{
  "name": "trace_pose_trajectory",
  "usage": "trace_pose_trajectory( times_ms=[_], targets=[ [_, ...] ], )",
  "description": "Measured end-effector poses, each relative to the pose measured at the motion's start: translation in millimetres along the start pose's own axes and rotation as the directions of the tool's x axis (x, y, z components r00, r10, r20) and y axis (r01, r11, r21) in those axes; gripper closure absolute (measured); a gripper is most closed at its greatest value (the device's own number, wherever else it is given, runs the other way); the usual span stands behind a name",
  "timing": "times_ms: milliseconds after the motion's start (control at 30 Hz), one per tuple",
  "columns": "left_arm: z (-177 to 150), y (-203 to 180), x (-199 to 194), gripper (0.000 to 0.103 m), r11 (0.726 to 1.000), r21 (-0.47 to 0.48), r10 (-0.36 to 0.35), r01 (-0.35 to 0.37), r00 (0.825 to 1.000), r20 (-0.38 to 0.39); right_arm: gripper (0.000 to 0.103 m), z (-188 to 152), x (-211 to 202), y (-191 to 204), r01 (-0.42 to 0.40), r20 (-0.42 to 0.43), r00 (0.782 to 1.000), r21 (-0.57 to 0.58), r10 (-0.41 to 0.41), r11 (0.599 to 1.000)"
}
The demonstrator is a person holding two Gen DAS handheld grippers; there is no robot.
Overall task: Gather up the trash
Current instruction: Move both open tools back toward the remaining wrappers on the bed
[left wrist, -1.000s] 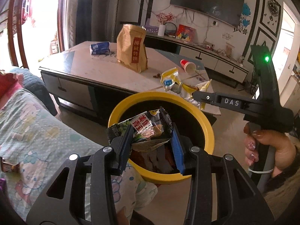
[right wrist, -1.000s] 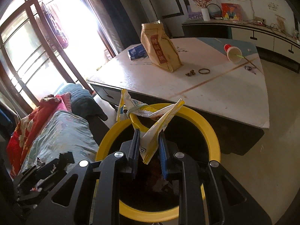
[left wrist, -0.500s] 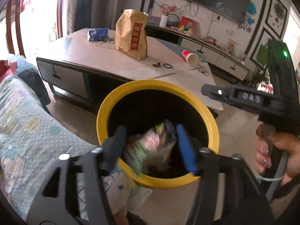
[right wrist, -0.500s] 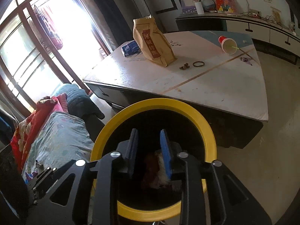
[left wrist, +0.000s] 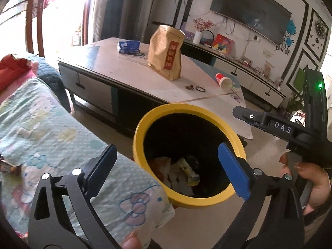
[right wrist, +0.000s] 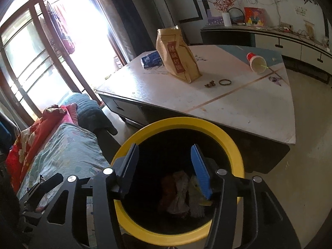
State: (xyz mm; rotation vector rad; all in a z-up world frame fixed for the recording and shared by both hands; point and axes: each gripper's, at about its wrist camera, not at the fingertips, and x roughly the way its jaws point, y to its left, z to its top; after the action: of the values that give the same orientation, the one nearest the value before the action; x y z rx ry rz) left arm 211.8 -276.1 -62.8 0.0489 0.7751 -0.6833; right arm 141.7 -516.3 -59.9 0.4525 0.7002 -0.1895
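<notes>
Both tools are wide apart and hold nothing: the left tool (left wrist: 168, 164) and the right tool (right wrist: 165, 167). They hang over the yellow bin (right wrist: 234, 145). Wrappers (left wrist: 182, 172) lie inside it.

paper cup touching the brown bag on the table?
Apart. The right wrist view shows bare tabletop between the tipped paper cup and the standing brown bag; the left wrist view agrees.

Table (right wrist: 238, 103) with bag (right wrist: 178, 56), cup (right wrist: 256, 62)

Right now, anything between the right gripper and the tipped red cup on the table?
Nothing visible blocks it. The right gripper is open over the yellow bin; the red cup lies beyond bare tabletop. The brown paper bag stands well left of that line.
</notes>
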Motion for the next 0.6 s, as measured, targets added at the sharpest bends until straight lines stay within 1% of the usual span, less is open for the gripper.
trace_pose_trajectory(
  times_ms=[300, 467, 600],
  targets=[
    [1.9, 11.1, -23.5, 0.011, 0.999, -0.024, 0.028, -0.027, 0.998, 0.048, 0.041, 1.0, -8.1, 30.3, -0.028, 0.018, 0.999, -0.077, 0.029, 0.997],
    [3.3, 18.6, -38.3, 0.011, 0.999, -0.044, 0.029, -0.026, 0.997, 0.076, 0.040, 0.8, -12.1, 42.7, -0.048, 0.022, 0.998, -0.102, 0.051, 0.994],
    [5.3, 25.8, -49.9, 0.011, 0.998, -0.046, 0.053, -0.049, 0.993, 0.102, 0.039, 0.0, -15.4, 51.5, -0.063, 0.028, 0.997, -0.119, 0.067, 0.991]
  ],
)
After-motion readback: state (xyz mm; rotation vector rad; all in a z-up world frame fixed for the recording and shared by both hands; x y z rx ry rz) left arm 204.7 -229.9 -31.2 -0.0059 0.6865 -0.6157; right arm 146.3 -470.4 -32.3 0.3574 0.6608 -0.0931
